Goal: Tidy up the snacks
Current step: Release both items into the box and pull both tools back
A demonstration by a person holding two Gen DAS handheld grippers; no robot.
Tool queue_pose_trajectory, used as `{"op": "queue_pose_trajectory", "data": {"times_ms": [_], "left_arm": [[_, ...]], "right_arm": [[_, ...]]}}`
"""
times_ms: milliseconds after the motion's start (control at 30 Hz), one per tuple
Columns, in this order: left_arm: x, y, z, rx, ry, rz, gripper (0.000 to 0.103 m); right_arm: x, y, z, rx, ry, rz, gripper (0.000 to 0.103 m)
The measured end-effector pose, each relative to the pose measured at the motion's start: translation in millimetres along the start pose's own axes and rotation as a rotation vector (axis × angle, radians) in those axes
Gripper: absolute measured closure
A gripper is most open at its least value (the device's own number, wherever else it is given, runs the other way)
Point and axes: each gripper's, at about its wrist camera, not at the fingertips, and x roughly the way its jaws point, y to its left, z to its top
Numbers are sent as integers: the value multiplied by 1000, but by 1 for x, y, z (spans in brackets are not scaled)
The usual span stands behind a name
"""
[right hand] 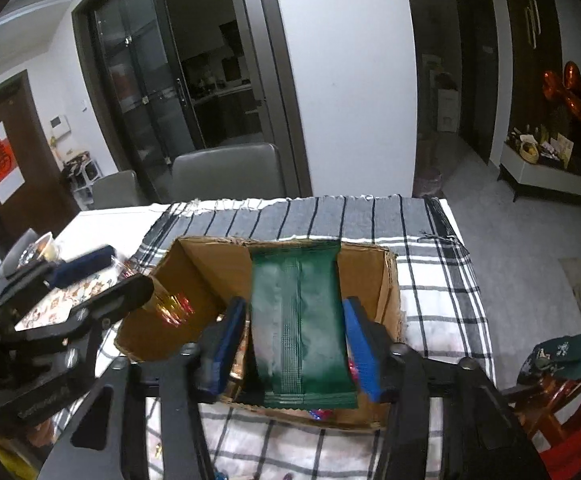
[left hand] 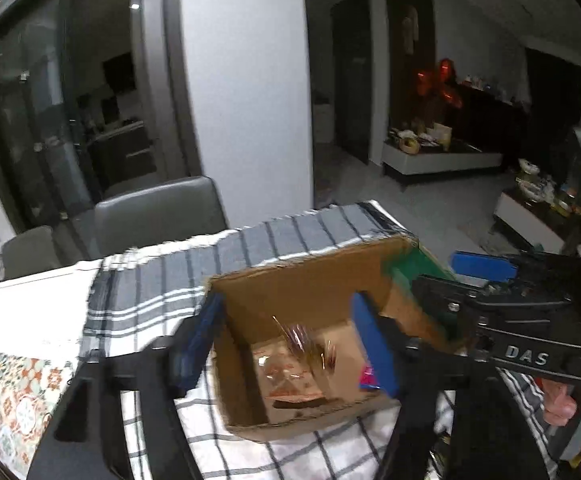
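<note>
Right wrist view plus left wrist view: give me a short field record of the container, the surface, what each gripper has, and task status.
container: open cardboard box
surface: checked cloth on a table
left gripper: open over the box, with a blurred shiny gold snack below and between its pads
right gripper: open, with a green packet upright between its pads over the box, apparently loose
box contents: some wrapped snacks, too blurred to identify
status: both items going into the box
</note>
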Motion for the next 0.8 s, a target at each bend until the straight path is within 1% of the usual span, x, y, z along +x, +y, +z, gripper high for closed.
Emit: {"op": "queue_pose_trajectory", "data": {"times_ms": [100, 200, 400, 633, 800], "left_arm": [[-5, 1, -4, 3, -2, 8, 35], [-16, 0, -9, 18, -16, 6, 35], [-48, -9, -21, 59, -66, 16, 35], [-86, -11, -34, 52, -112, -9, 35], [-109, -13, -47, 70, -139, -4, 35]], "right_arm": [[-5, -1, -3, 8, 0, -5, 48], [-16, 2, -9, -8, -23, -17, 48], [-48, 15, -25, -50, -73, -13, 48], [-75, 22, -42, -48, -108, -17, 48], [-94, 35, -56, -72, -142, 0, 48]]}}
